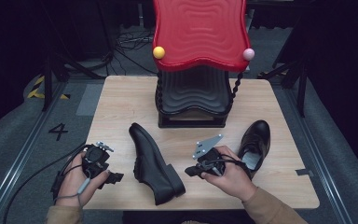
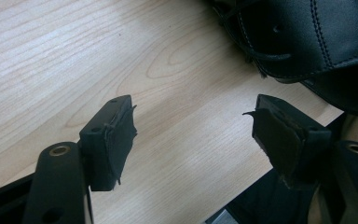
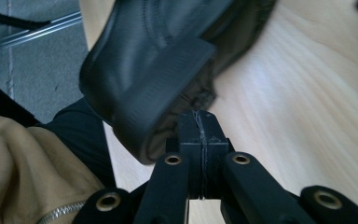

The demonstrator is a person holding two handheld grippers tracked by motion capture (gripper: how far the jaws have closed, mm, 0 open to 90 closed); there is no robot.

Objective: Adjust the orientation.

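Note:
A black leather shoe lies on its side at the middle front of the wooden table, sole toward the right. A second black shoe stands upright at the right. My left gripper rests at the front left edge, open, with bare wood between its pads and the shoe's upper just beyond. My right gripper sits just right of the lying shoe's heel. Its jaws are pressed together with nothing between them, right beside the heel.
A shoe rack stands at the back middle of the table, with a wavy red top shelf and a black lower shelf. Grey floor, metal rails and cables surround the table. A tan sleeve is near the front edge.

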